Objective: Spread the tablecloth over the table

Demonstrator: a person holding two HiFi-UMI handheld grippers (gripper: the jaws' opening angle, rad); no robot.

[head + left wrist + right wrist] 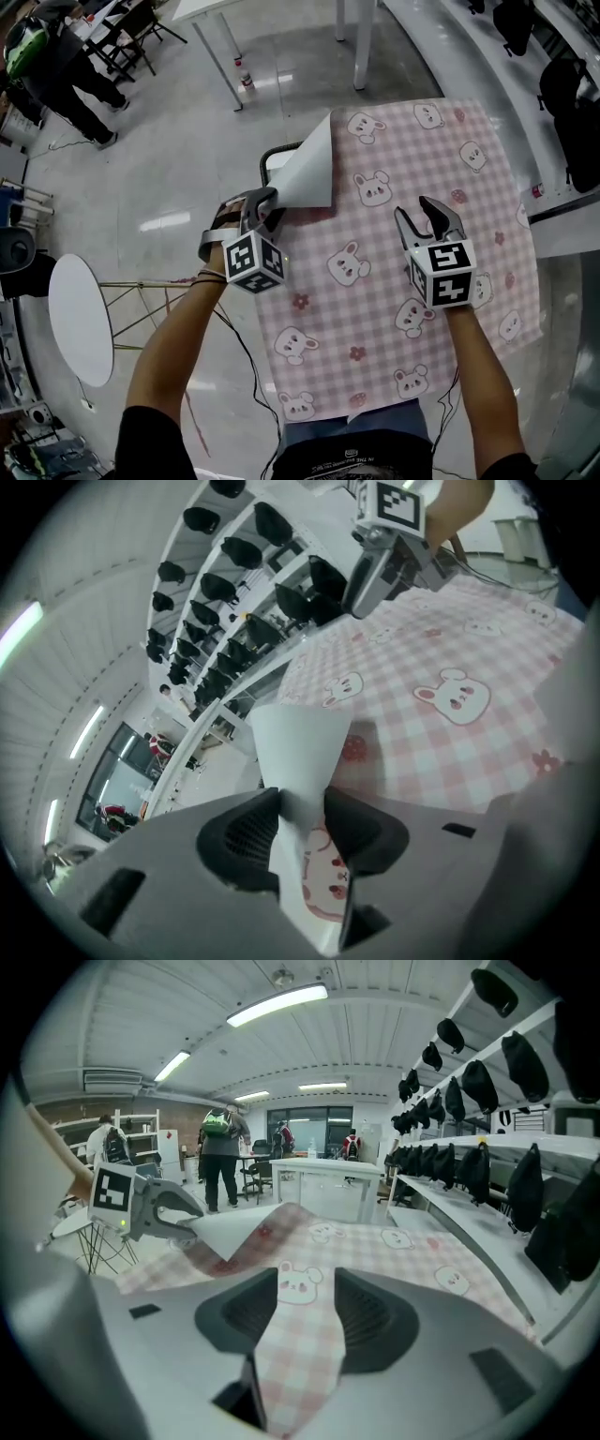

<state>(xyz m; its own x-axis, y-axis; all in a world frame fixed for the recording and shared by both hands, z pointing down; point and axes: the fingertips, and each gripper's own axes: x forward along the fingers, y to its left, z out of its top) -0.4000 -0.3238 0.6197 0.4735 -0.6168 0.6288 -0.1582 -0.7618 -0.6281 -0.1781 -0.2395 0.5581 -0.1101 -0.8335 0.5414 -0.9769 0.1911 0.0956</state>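
Since our left gripper point(265, 199) is pinching the flipped corner of the tablecloth point(375, 291), white underside up, we'd drag it low and out over the bare corner of the table point(278, 165), no yanking. Our right gripper point(427, 217) hangs spread over the cloth, which covers the rest already, so maybe pin there.

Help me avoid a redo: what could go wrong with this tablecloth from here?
1. The left tool pinches only the flipped corner of the tablecloth, white underside up. It may slip free, or the corner may stay folded over.
2. The right tool stands open over the cloth without gripping it. A one-sided pull could drag the cloth askew and leave the table corner bare.
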